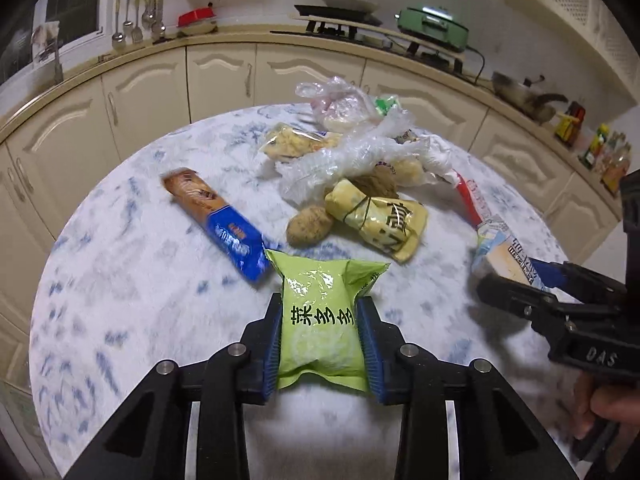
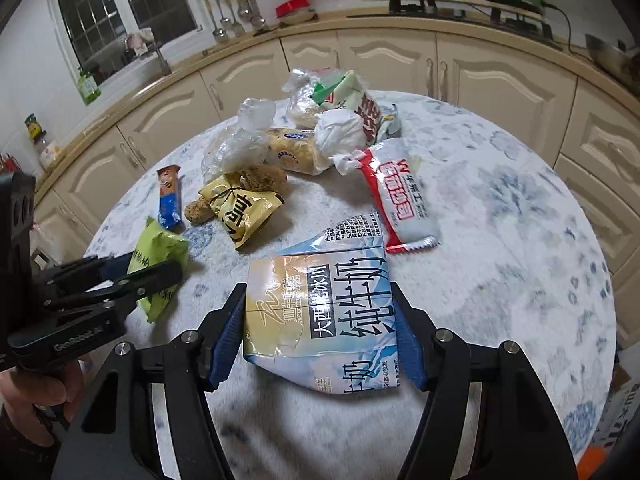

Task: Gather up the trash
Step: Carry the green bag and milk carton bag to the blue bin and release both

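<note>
on table (image 1: 120,280) | left tongs (image 1: 320,344) grip green "茶多多" packet (image 1: 320,320); right tongs (image 2: 320,336) grip "纯牛奶" carton (image 2: 320,308)

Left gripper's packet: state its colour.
Lime green with black characters, packet clamped in the left gripper; clearest in the left wrist view.

- Green packet (image 1: 320,316): "茉多多" in black.
- Milk carton (image 2: 320,304): large "纯牛奶"; a dark band reads "大西", the rest unclear.
- Right gripper (image 1: 496,292): "DAS" embossed on its body.
- Left gripper (image 2: 160,276): "GenRobot.AI" on its body.
- Red-and-white packet (image 2: 400,196), blue wrapper (image 1: 236,240), yellow bag (image 1: 380,224): print illegible.
</note>
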Action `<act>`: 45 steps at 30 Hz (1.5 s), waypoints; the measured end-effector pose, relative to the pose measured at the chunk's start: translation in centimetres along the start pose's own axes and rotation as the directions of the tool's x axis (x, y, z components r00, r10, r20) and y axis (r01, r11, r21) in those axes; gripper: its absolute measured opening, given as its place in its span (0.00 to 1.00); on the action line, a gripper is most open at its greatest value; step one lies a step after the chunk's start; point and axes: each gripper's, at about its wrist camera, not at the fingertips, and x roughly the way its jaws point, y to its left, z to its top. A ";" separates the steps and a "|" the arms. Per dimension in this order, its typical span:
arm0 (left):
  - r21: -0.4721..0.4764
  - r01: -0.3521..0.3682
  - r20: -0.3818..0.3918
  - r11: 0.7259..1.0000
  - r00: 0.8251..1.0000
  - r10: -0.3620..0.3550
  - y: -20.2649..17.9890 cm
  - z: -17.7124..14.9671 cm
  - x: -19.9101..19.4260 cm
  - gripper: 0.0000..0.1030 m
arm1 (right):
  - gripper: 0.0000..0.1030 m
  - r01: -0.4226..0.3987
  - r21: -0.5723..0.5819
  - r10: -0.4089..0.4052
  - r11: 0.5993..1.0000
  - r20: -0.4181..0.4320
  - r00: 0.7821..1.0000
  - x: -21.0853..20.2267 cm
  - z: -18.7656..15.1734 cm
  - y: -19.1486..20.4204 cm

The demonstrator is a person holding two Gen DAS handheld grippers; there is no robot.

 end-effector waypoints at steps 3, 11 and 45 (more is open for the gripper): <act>-0.008 0.000 0.020 1.000 1.000 0.000 0.5 -0.7 -0.8 0.30 | 0.65 -0.018 0.012 0.018 1.000 0.004 1.000 -0.6 -0.4 0.1; -0.001 0.025 0.067 1.000 0.997 -0.024 -0.6 -2.2 -3.1 0.27 | 0.65 -0.048 0.031 0.047 0.998 0.038 0.998 -2.2 -1.2 0.2; 0.263 0.288 0.303 0.921 0.882 -0.362 -19.9 -1.6 -11.4 0.27 | 0.65 0.135 0.236 -0.227 0.962 0.422 0.878 -26.0 -4.5 -11.4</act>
